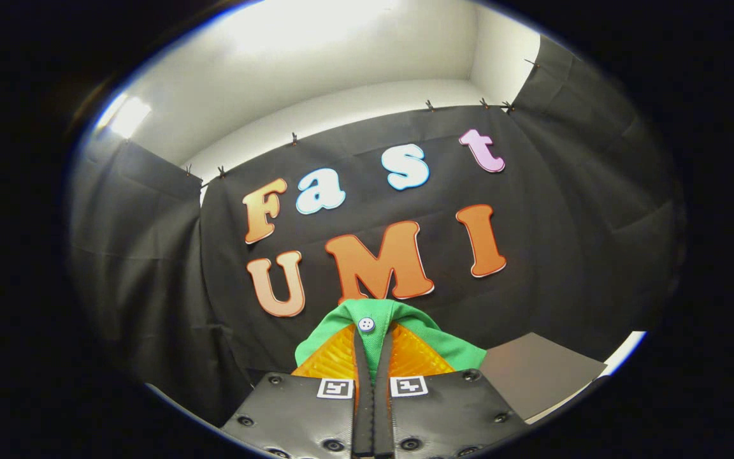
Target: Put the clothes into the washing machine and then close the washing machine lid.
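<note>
Right now the claw [373, 357] is closed tight, both fingers [335, 360] pinching a fold of the green garment [450, 347], lifted clear. A white button [366, 324] sits just ahead of the fingertips, so the grip seems to be near the placket. The cloth looks light, soft and floppy; it should drape and trail. Beyond, a grey worktop [539, 373] corner meets the black cloth wall [564, 242].

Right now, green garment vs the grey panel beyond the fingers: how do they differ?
The green garment is bunched, soft cloth with a white button, pinched between the gripper fingers. The grey panel is flat, plain and stiff-looking, lying free to the side, untouched. Both sit in front of the black cloth wall.
</note>
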{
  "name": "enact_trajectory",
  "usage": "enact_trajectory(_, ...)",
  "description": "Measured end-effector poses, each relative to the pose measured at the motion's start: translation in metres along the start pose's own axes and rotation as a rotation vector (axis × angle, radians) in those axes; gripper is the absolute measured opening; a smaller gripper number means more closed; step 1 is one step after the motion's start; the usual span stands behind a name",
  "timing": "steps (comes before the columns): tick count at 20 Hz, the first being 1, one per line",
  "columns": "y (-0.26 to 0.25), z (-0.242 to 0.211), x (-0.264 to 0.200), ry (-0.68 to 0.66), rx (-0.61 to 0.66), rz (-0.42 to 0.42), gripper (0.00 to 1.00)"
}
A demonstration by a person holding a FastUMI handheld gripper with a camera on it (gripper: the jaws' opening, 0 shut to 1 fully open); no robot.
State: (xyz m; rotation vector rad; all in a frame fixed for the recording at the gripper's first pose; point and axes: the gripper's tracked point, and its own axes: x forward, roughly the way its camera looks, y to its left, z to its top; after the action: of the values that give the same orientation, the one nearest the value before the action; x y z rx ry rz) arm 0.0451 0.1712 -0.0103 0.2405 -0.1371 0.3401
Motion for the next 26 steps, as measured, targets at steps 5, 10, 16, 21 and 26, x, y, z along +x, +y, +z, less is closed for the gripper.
enact_trajectory(5,0.063,0.009,0.006,-0.010,-0.016,0.018,0.08)
enact_trajectory(10,0.135,-0.001,0.020,0.004,-0.005,0.102,0.08)
enact_trajectory(16,0.202,-0.049,0.052,0.073,-0.010,0.189,0.08)
enact_trajectory(21,0.247,-0.114,0.085,0.155,-0.003,0.289,0.08)
enact_trajectory(26,0.261,-0.197,0.106,0.264,-0.009,0.363,0.08)
